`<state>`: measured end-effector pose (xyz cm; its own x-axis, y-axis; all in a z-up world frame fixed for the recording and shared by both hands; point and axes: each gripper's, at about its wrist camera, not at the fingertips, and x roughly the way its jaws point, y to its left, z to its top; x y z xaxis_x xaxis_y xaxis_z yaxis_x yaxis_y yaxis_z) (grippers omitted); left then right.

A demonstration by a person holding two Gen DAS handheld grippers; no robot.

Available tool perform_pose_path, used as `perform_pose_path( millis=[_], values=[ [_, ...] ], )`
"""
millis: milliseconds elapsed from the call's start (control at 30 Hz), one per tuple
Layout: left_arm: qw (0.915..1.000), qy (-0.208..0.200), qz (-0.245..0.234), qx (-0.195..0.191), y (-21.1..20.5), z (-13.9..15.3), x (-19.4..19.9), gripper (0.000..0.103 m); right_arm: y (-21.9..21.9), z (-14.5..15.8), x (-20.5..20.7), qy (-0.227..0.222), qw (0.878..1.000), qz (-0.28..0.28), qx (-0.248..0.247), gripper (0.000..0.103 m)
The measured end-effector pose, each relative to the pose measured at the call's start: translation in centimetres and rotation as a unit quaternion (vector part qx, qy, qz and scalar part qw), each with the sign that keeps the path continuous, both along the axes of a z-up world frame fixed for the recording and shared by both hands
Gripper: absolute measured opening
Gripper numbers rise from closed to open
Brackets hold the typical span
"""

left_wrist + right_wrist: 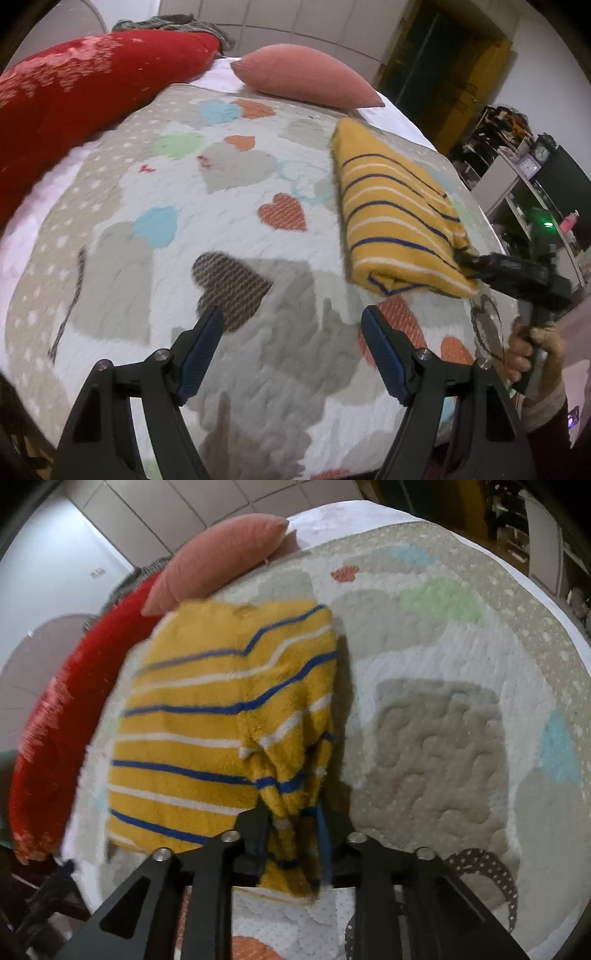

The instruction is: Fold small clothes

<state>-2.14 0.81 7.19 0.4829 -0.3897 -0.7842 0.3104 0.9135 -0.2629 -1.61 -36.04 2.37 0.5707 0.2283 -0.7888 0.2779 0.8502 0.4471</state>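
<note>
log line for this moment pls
right gripper: shut on yellow striped garment | left gripper: open, holds nothing | garment: folded, on heart quilt

In the right wrist view the right gripper [291, 834] has its fingers buried in a bunched fold of the yellow striped garment [207, 716], so their tips are hidden; the cloth's left edge is smeared by blur. The red cushion [55, 738] runs off the left side there, also blurred. In the left wrist view the quilt [184, 236] is cut off at the near edge, the shelves [517, 162] at far right hold clutter too small to tell, and the hand [532, 354] is partly hidden behind the handle it grips
</note>
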Motion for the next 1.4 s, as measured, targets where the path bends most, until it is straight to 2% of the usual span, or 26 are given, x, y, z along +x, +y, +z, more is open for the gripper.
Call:
perform_pose_path(
  millis=[67, 100, 167, 233, 267, 367, 500, 533, 567, 600, 633, 700, 733, 867, 933, 967, 1033, 1067, 1133, 1200, 1267, 1333, 1400],
  values=[
    [1.0000, -0.002, -0.002, -0.005, -0.5, 0.2, 1.5, 0.076, -1.5, 1.5, -0.4, -0.030, 0.999, -0.008, 0.034, 0.054],
    [0.9999, -0.003, -0.005, -0.008, -0.8, 0.3, 2.3, 0.077, -1.9, 2.0, -0.7, -0.041, 0.998, -0.012, 0.041, 0.059],
    [0.9997, -0.011, -0.014, -0.017, -1.8, 0.4, 4.4, 0.080, -3.0, 3.5, -0.9, -0.072, 0.996, -0.028, 0.046, 0.077],
    [0.9991, -0.012, -0.027, -0.031, -3.0, 0.2, 6.1, 0.083, -3.7, 3.9, -0.1, -0.080, 0.995, -0.039, 0.035, 0.084],
    [0.9978, -0.006, -0.041, -0.052, -3.9, -0.3, 7.5, 0.084, -4.1, 3.7, 0.6, -0.076, 0.996, -0.040, 0.034, 0.084],
    [0.9919, 0.034, -0.071, -0.100, -6.2, -2.2, 10.6, 0.084, -4.3, 1.6, 3.3, -0.052, 0.997, -0.033, 0.050, 0.084],
    [0.9808, 0.089, -0.113, -0.131, -9.6, -5.4, 13.6, 0.088, -5.0, -2.4, 7.5, -0.031, 0.994, -0.038, 0.101, 0.083],
    [0.9775, 0.102, -0.122, -0.140, -10.2, -6.2, 13.9, 0.088, -5.1, -3.0, 8.0, -0.037, 0.993, -0.038, 0.109, 0.075],
    [0.9726, 0.121, -0.130, -0.149, -10.9, -6.9, 14.4, 0.088, -5.0, -3.3, 8.5, -0.044, 0.991, -0.035, 0.121, 0.052],
    [0.9711, 0.129, -0.135, -0.150, -11.1, -7.2, 14.5, 0.082, -4.9, -3.7, 9.2, -0.047, 0.987, -0.025, 0.149, 0.045],
    [0.9704, 0.127, -0.140, -0.150, -11.3, -6.9, 14.7, 0.072, -4.7, -4.2, 10.0, -0.041, 0.982, -0.019, 0.181, 0.044],
    [0.9700, 0.126, -0.141, -0.153, -11.1, -5.6, 15.0, 0.053, -4.5, -3.6, 10.8, -0.049, 0.979, -0.009, 0.200, 0.039],
    [0.9696, 0.117, -0.145, -0.159, -10.8, -4.4, 15.1, 0.052, -4.4, -2.9, 10.9, -0.057, 0.978, -0.002, 0.203, 0.037],
    [0.9784, 0.066, -0.136, -0.141, -10.1, -0.9, 15.2, 0.054, -4.0, 0.2, 10.8, -0.109, 0.971, 0.013, 0.214, 0.039],
    [0.9847, 0.049, -0.116, -0.120, -9.8, -0.7, 15.5, 0.067, -3.9, 0.3, 10.9, -0.110, 0.973, 0.000, 0.203, 0.045],
    [0.9903, 0.038, -0.095, -0.094, -9.7, -1.2, 15.5, 0.078, -3.9, -0.2, 11.0, -0.098, 0.980, -0.020, 0.175, 0.052],
    [0.9965, 0.038, -0.063, -0.040, -9.5, -2.9, 15.6, 0.082, -3.9, -1.4, 11.5, -0.055, 0.990, -0.045, 0.121, 0.054],
    [0.9967, 0.051, -0.060, -0.022, -9.5, -4.1, 15.4, 0.082, -4.0, -2.0, 11.4, -0.039, 0.992, -0.052, 0.113, 0.054],
    [0.9948, 0.067, -0.057, -0.051, -8.6, -5.2, 14.7, 0.083, -4.3, -1.7, 10.0, -0.053, 0.988, -0.063, 0.128, 0.054],
    [0.9940, 0.072, -0.041, -0.072, -7.3, -5.3, 13.8, 0.085, -4.0, 0.1, 8.5, -0.077, 0.988, -0.066, 0.113, 0.054],
    [0.9945, 0.064, -0.030, -0.077, -6.5, -4.8, 12.7, 0.085, -3.2, 2.3, 7.3, -0.103, 0.988, -0.052, 0.098, 0.054],
    [0.9956, 0.052, -0.018, -0.076, -5.8, -4.5, 11.5, 0.085, -1.1, 4.9, 6.3, -0.132, 0.988, -0.015, 0.077, 0.054],
    [0.9958, 0.044, -0.008, -0.079, -5.0, -4.0, 9.9, 0.085, 0.6, 6.6, 5.8, -0.140, 0.989, 0.010, 0.047, 0.054]
  ],
)
